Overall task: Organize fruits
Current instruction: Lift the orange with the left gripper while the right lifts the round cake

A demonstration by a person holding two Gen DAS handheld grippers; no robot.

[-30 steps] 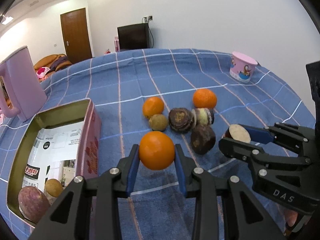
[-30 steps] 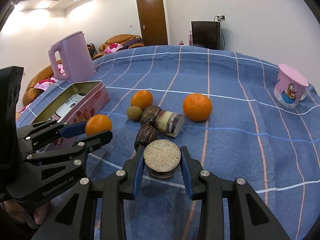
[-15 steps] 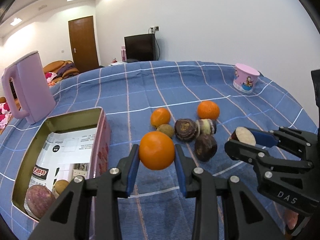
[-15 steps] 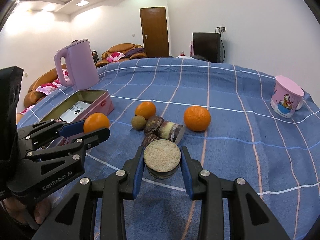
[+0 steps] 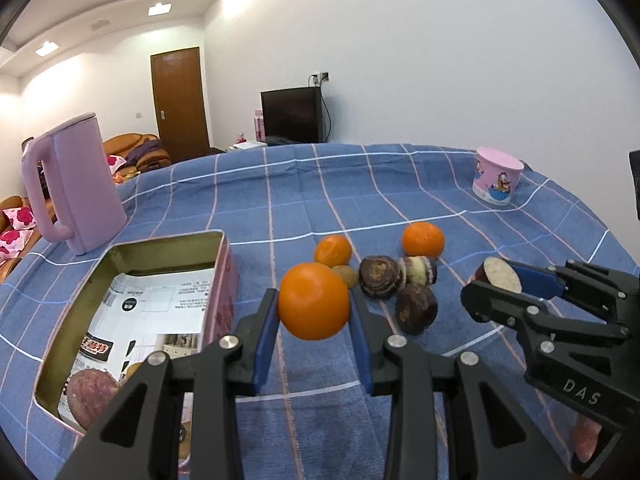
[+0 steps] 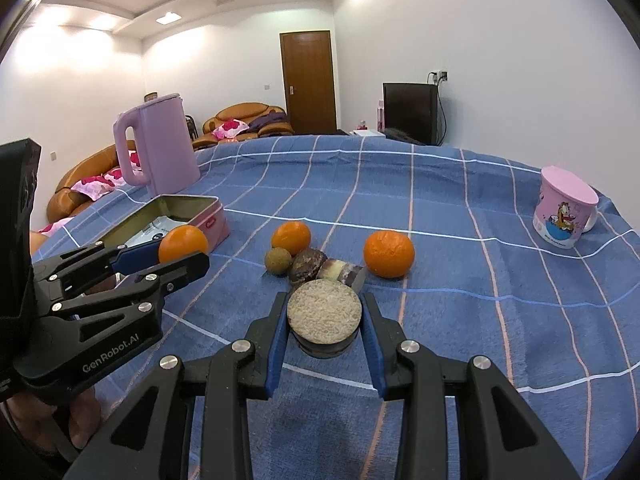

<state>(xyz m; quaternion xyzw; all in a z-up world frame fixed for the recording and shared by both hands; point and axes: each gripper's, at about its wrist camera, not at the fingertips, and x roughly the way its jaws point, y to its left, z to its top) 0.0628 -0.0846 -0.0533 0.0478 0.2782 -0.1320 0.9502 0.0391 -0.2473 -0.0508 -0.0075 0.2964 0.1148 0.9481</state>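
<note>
Blue checked cloth [image 5: 400,184] covers counter. Left tongs [image 5: 314,312] clamp orange [image 5: 313,300], raised beside open pink tin [image 5: 224,276]. Right tongs [image 6: 324,320] clamp halved dark fruit [image 6: 324,314], cut face up. Tin holds two fruits already; five fruits [image 6: 308,266] left on cloth. Judged: early stage, two deliveries pending.

On the bench [image 5: 400,184], the tin [image 5: 168,248] sits left of the fruit cluster [image 5: 380,276], with the kettle [image 5: 76,188] behind it and the cup [image 5: 496,180] far back right. Two fruits lie in the tin's near corner. Left gripper [image 5: 314,308] hangs before the cluster, right gripper [image 6: 324,316] beside it on the right.
</note>
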